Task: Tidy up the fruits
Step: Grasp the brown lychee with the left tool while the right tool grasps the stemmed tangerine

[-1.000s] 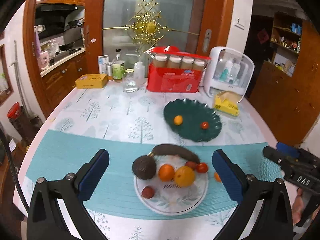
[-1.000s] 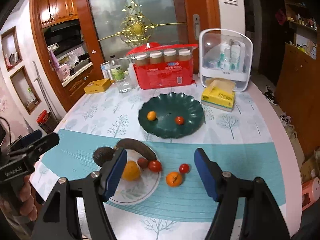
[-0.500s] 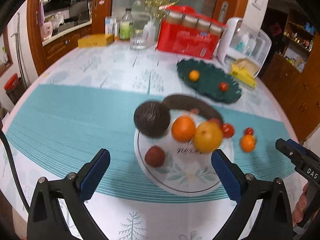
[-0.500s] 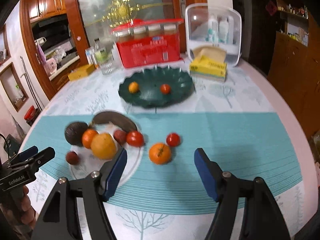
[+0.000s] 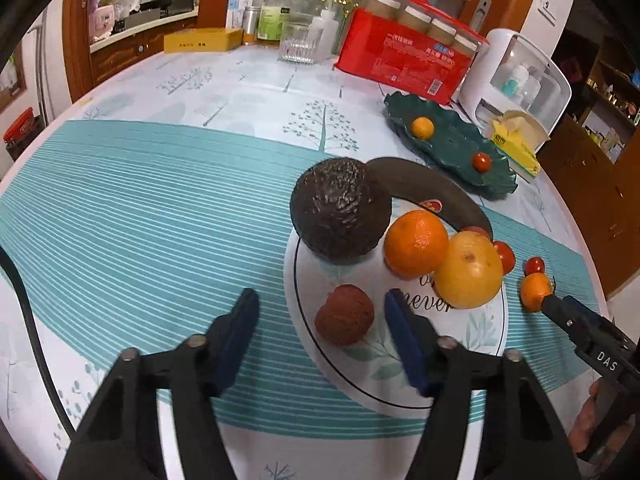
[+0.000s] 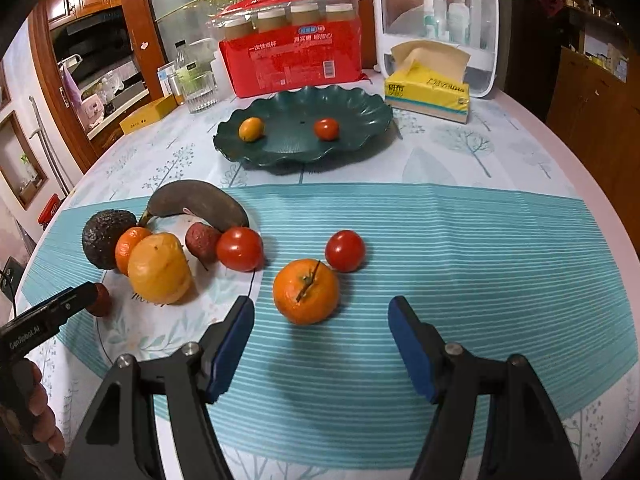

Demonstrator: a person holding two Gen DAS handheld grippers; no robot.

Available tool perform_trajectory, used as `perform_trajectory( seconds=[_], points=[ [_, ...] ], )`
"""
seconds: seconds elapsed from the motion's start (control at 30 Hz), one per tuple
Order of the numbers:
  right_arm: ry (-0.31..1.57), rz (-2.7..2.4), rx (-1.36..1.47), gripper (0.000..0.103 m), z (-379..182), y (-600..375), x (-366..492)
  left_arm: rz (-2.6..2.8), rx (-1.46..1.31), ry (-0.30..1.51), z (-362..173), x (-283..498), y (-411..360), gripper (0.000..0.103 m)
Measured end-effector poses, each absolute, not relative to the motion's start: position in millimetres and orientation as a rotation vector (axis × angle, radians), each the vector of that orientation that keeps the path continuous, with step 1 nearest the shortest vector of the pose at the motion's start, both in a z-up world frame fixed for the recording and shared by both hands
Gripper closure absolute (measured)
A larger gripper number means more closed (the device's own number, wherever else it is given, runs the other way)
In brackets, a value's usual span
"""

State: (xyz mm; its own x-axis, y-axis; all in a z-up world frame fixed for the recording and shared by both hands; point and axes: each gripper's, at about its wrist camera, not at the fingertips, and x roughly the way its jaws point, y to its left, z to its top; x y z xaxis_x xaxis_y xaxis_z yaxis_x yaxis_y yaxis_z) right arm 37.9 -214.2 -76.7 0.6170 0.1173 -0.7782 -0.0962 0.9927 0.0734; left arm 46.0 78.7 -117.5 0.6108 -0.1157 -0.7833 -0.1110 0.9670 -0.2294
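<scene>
1. The left gripper point(image 5: 320, 332) hangs low over the near edge of the white plate point(image 5: 460, 380). A lychee point(image 5: 345, 315) lies between its blue pads, nearer the right pad, with a gap on either side. The jaws have just been closing, yet the pads do not press on the fruit.
2. The right gripper point(image 6: 320, 340) stands with its fingers apart, holding nothing. A mandarin point(image 6: 306, 291) sits on the teal-striped tablecloth point(image 6: 460, 240) just ahead of the gap between the fingers, with a cherry tomato point(image 6: 345, 250) touching it behind.
3. On the white plate are an avocado point(image 5: 340, 210), an orange point(image 5: 416, 242), a yellow citrus fruit point(image 5: 468, 270) and a dark banana point(image 5: 432, 196) with a small red sticker. The green scalloped plate point(image 6: 360, 140) farther back holds a kumquat point(image 6: 251, 129) and another cherry tomato point(image 6: 326, 129).
4. Writing: "never" is printed on the white plate; "DAS" shows on the right gripper's side in the left wrist view. The red package point(image 6: 296, 60) and yellow tissue box point(image 6: 426, 94) bear print too small to read.
5. Compared with a second ago, both cameras sit much closer to the table, and the fruit fills more of each view. The left jaws are far narrower than before; the right jaws are about as wide as they were.
</scene>
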Motion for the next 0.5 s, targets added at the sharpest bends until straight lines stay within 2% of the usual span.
perform_trajectory(
  seconds=[0.07, 0.2, 0.33, 0.37, 0.5],
  points=[
    [0.901, 0.126, 0.016, 0.034, -80.9, -211.8, 41.0, -0.015, -0.255, 0.943, -122.2, 50.0, 74.5, 0.051],
    [0.917, 0.134, 0.003, 0.037, -87.0, -208.4, 45.0, -0.031, -0.235, 0.944, -122.9, 49.6, 68.5, 0.056],
    [0.932, 0.134, 0.000, 0.047, -92.0, -207.3, 49.8, -0.041, -0.219, 0.948, -123.8, 50.2, 64.9, 0.066],
    [0.937, 0.134, 0.002, 0.049, -93.6, -207.5, 50.8, -0.043, -0.217, 0.948, -123.1, 49.8, 64.8, 0.072],
    [0.936, 0.135, 0.006, 0.055, -95.0, -206.2, 54.4, -0.054, -0.207, 0.951, -123.0, 50.2, 62.5, 0.074]
  ],
)
